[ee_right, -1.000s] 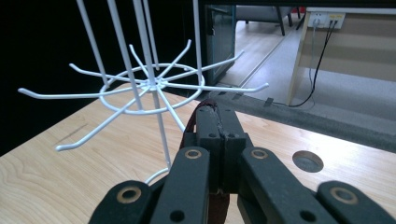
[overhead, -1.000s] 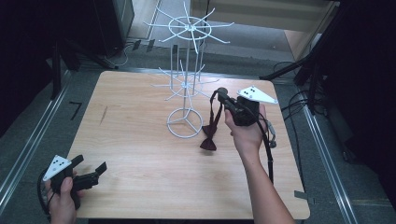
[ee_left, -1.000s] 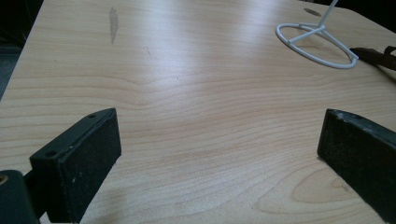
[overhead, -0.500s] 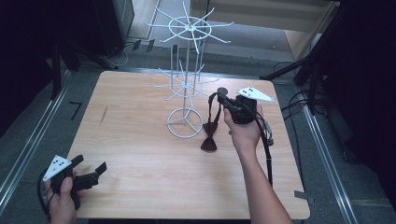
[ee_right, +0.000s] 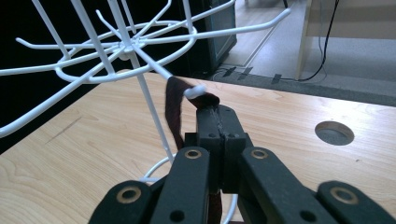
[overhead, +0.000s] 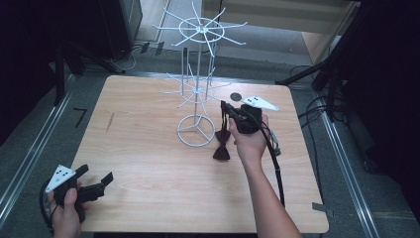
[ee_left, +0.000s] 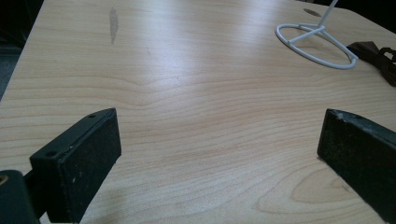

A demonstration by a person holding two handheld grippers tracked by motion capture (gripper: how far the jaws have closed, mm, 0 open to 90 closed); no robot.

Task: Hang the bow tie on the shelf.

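Right gripper (ee_right: 215, 116) pinches the limp bow tie's (overhead: 222, 148) strap at a rack (overhead: 198, 89) hook; light, floppy. Left gripper (overhead: 94, 183) spread.

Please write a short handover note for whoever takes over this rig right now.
Right gripper: shut on the strap of the dark bow tie, beside the white wire rack.
Left gripper: open, holding nothing, low over the near left corner of the wooden table.
Things: the strap is looped over the tip of a lower rack arm; the bow hangs down to the table by the rack's ring base.
Done: the strap is hooked on the arm.
Left: probably check that the loop sits securely, then open the right jaws and draw back.
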